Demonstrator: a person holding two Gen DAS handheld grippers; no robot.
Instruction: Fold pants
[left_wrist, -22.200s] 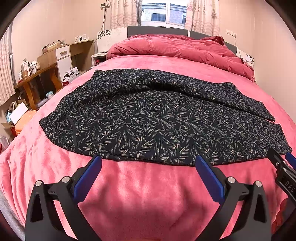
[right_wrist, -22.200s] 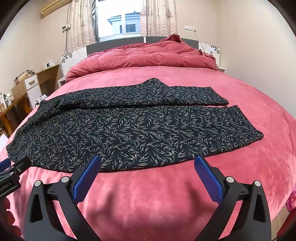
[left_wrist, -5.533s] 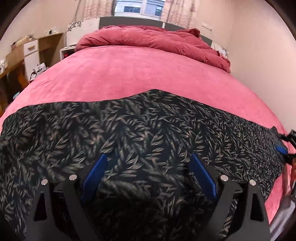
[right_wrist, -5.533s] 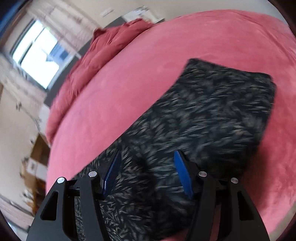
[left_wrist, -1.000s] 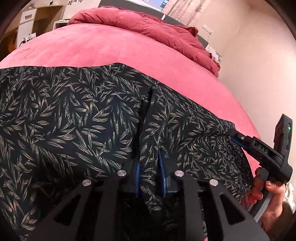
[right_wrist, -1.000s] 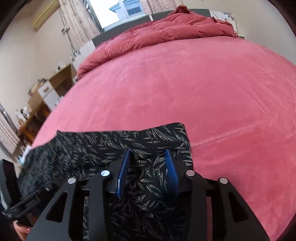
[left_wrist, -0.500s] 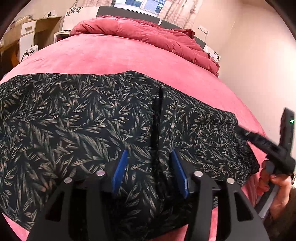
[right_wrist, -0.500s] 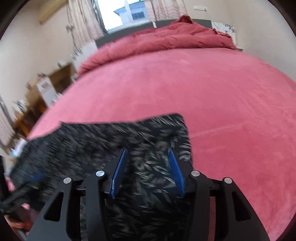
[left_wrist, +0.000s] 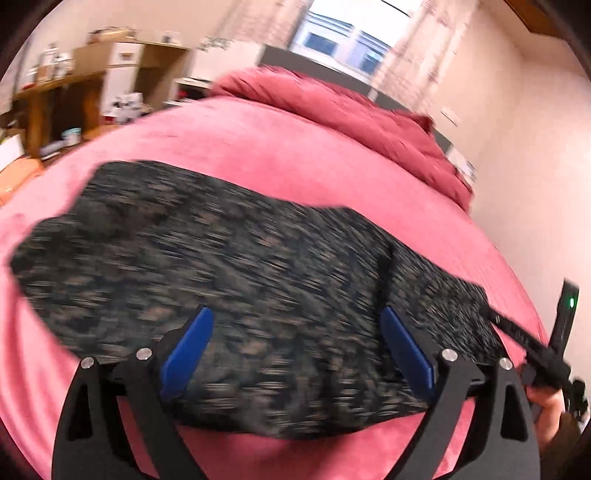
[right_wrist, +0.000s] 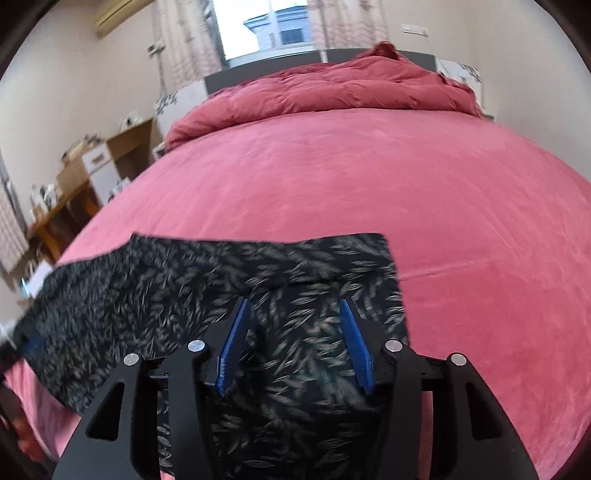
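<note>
pink bed (right_wrist: 369, 177), dark pants (left_wrist: 229, 266), desk (left_wrist: 55, 99)

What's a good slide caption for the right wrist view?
Open right claw poised over folded black leaf-print fabric pants on a pink plush bedspread.

Open bedspread beyond the pants, clutter only at the edges

The pink bedspread (right_wrist: 369, 177) lies bare from the far edge of the pants (right_wrist: 258, 266) up to the heaped red duvet (right_wrist: 332, 88) at the headboard, which blocks the far end. On the left, a wooden desk (right_wrist: 74, 206) and drawers stand beside the bed. In the left view, the right gripper (left_wrist: 517, 332) and the hand holding it sit at the pants' right end; a wall (left_wrist: 535, 147) closes that side.
</note>
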